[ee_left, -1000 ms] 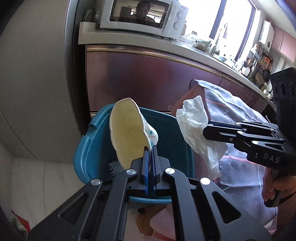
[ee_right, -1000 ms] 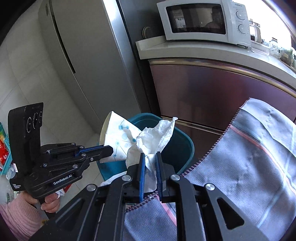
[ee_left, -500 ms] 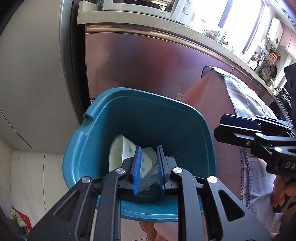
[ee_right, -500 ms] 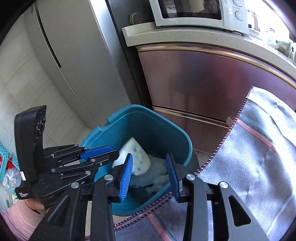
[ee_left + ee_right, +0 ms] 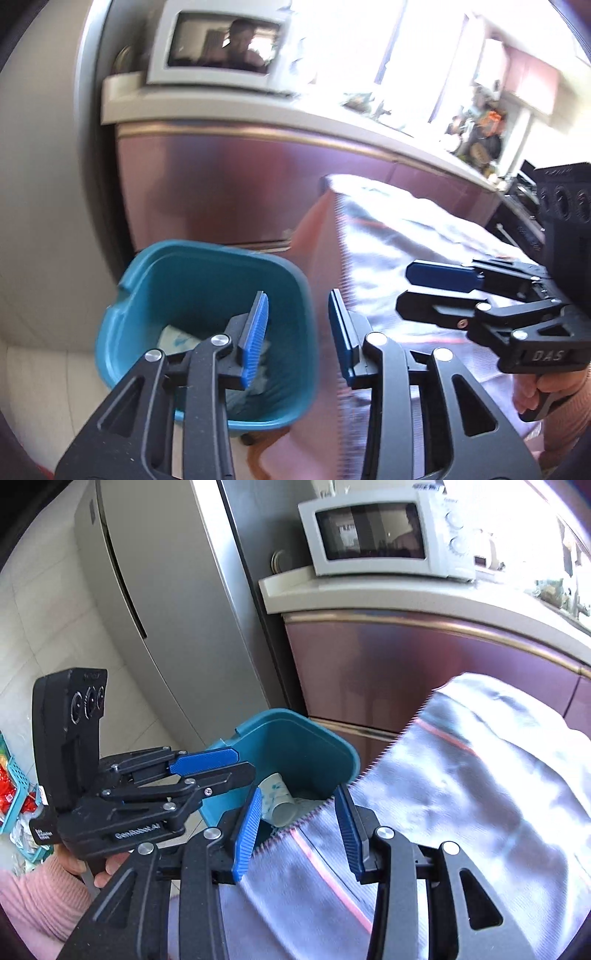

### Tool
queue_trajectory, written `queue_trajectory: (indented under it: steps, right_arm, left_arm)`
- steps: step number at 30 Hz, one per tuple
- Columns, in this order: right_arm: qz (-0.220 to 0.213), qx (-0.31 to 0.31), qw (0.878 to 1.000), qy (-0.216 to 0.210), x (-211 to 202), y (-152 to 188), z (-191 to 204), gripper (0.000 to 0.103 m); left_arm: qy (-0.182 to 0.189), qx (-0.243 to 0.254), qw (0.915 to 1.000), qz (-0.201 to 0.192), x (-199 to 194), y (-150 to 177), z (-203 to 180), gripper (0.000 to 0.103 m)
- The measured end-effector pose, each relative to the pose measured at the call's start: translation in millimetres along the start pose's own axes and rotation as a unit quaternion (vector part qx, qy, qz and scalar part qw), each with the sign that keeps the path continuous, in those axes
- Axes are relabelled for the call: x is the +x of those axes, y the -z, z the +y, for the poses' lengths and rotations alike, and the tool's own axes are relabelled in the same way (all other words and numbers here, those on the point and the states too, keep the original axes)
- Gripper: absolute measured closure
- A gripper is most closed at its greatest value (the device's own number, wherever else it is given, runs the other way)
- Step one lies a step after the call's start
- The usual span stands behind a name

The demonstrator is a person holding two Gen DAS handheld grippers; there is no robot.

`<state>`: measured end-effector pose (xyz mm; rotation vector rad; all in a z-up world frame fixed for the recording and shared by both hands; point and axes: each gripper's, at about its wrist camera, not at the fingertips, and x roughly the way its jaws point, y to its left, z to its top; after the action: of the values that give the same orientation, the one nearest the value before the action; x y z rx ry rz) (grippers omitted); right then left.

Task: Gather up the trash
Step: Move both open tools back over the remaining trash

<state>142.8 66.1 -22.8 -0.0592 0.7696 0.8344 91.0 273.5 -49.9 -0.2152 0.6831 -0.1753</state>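
The paper cup (image 5: 277,802) and the crumpled tissue, which were being clamped in the tongs a second ago, are now lying inside the teal bin (image 5: 177,273), and both pairs of tongs are being seen drawn back from over its mouth. In the right wrist view the cup (white with blue dots) is resting on its side at the bottom of the bin, just beyond the tips of the right tongs (image 5: 300,814) and below the left tongs (image 5: 218,764); the tissue cannot be clearly picked out. In the left wrist view, which is blurred, pale rubbish is being glimpsed low in the bin behind the left tongs (image 5: 297,325).

"DAS" is being read on the body of the right tongs (image 5: 439,290), and "GenRobot.AI" on the left one.

Both pairs of tongs are being opened, standing partly apart with nothing between the blue pads. The right tongs are being held over the edge of the grey striped cloth (image 5: 480,794) covering the surface.
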Motion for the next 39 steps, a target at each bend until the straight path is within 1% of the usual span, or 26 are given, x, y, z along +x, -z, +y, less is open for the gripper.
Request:
queue_trajectory:
  steps: [1,3,6,11,15,20,23,26,28,31,36,39]
  right_arm:
    - [-0.007,0.002,1.000,0.004,-11,3,-3,0.062]
    - [-0.023,0.006,1.000,0.017,-30,8,-10,0.059]
    - [-0.048,0.022,0.998,0.042,-64,22,-24,0.057]
    - [-0.081,0.068,0.988,0.113,-123,58,-57,0.054]
    - [-0.088,0.109,0.974,0.176,-168,90,-88,0.054]
    - [-0.107,0.159,0.951,0.241,-222,127,-126,0.054]
    - [-0.118,0.186,0.937,0.272,-250,149,-145,0.054]
    - [-0.127,0.214,0.922,0.295,-268,167,-161,0.054]
    - [-0.132,0.232,0.913,0.307,-279,180,-170,0.054]
    - [-0.138,0.253,0.903,0.319,-289,194,-181,0.054]
    - [-0.140,0.281,0.892,0.325,-299,216,-198,0.054]
    - [-0.141,0.294,0.890,0.320,-303,225,-206,0.054]
  left_arm:
    - [0.010,0.005,0.9999,-0.006,-3,-2,-9,0.065]
    - [0.030,0.018,0.9993,-0.015,-7,-6,-28,0.058]
    - [0.066,0.033,0.9971,-0.016,-6,-10,-59,0.054]
    - [0.121,0.071,0.9901,-0.004,7,-11,-121,0.053]
    - [0.161,0.101,0.9816,0.016,21,-3,-173,0.053]
    - [0.202,0.137,0.9687,0.046,45,7,-238,0.052]
    - [0.217,0.154,0.9619,0.064,63,13,-273,0.052]
    - [0.228,0.167,0.9560,0.079,80,17,-306,0.052]
    - [0.232,0.174,0.9530,0.087,90,18,-322,0.052]
    - [0.233,0.183,0.9505,0.095,102,20,-343,0.052]
    - [0.228,0.193,0.9485,0.105,119,22,-364,0.052]
    - [0.221,0.199,0.9481,0.113,130,24,-376,0.052]
